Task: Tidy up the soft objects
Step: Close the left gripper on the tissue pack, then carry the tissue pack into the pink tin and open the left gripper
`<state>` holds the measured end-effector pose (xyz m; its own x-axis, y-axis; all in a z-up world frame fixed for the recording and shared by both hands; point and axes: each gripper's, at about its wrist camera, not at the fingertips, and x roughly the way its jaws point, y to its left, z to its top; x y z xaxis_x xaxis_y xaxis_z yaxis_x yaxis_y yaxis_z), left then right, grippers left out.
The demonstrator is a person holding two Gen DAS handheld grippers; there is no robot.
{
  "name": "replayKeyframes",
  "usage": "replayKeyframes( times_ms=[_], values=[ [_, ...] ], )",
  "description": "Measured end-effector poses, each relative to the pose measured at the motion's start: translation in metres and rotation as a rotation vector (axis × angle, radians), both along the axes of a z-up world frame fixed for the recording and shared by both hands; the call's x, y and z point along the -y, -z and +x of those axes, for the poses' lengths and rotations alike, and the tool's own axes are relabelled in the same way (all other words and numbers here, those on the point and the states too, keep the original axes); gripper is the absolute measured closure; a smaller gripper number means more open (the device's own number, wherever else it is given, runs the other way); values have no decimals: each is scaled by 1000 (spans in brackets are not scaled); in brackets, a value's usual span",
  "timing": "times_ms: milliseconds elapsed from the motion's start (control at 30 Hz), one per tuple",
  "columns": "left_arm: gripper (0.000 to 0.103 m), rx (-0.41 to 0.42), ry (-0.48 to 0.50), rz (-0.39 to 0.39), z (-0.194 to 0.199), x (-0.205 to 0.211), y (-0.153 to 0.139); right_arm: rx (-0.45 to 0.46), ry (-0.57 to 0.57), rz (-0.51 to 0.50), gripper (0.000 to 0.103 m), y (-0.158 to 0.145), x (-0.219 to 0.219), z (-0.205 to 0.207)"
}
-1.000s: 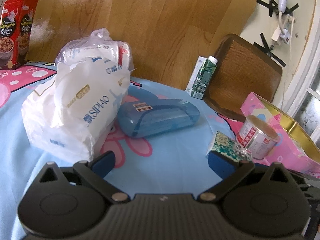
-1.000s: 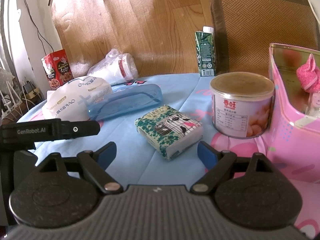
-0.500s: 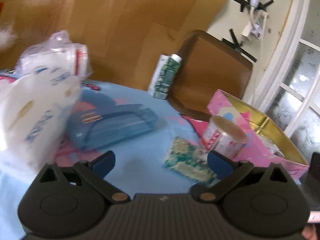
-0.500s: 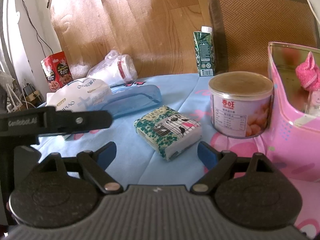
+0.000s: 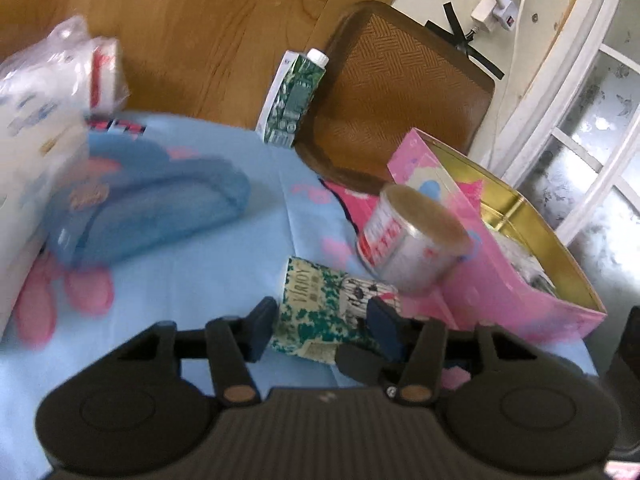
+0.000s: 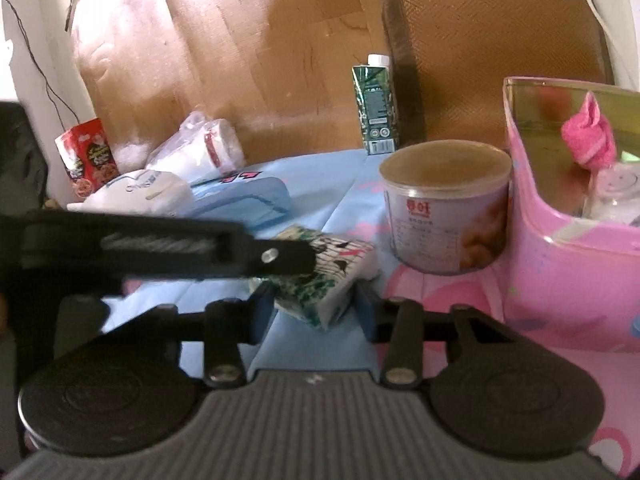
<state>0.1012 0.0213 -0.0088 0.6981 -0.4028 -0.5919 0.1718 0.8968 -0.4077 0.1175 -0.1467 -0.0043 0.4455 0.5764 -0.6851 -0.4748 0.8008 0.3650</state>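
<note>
Left gripper (image 5: 322, 326): jaws closing, with the small green-and-white tissue pack (image 5: 320, 312) between the blue pads; both pads sit right at the pack's sides, contact looks made but motion blur leaves it uncertain. Right gripper (image 6: 314, 312): jaws also closing around the same tissue pack from the other side, pads just beside its near corner; I cannot tell whether they press on it. Left gripper's black finger crosses the right wrist view above the pack. Pack lies on the blue worktop (image 5: 224, 272) cloth, just in front of the tin can (image 6: 446, 208). Pink box (image 6: 568, 280) with gold lining stands beside the can, holding a pink plush item (image 6: 588, 140). Blue case (image 5: 160, 208), white tissue bags (image 6: 140, 194) and green carton (image 6: 376, 108) sit farther back.
</note>
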Motion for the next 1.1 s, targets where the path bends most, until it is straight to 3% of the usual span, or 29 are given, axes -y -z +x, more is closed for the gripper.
replayKeyframes(
  times_ms=[133, 233, 433, 700, 900, 1000, 1100],
  values=[
    [53, 9, 64, -26, -36, 14, 3, 84, -118, -65, 57, -11, 11, -36],
    [53, 13, 138, -3, -45, 43, 1, 131, -125, -103, 57, -18, 34, -62],
    [53, 28, 323, 73, -39, 124, -2, 195, 6, -194, 57, -25, 88, -85],
    [51, 57, 557, 136, -37, 231, -1, 205, 246, -268, 57, -25, 168, -96],
    [48, 173, 583, 111, -37, 253, -40, 285, 360, -237, 57, -37, 203, -100],
    [42, 236, 568, 112, -27, 269, -63, 401, 405, -199, 57, -53, 209, -87],
    [29, 298, 539, 147, -11, 286, -71, 472, 430, -205, 57, -58, 209, -63]
  ],
)
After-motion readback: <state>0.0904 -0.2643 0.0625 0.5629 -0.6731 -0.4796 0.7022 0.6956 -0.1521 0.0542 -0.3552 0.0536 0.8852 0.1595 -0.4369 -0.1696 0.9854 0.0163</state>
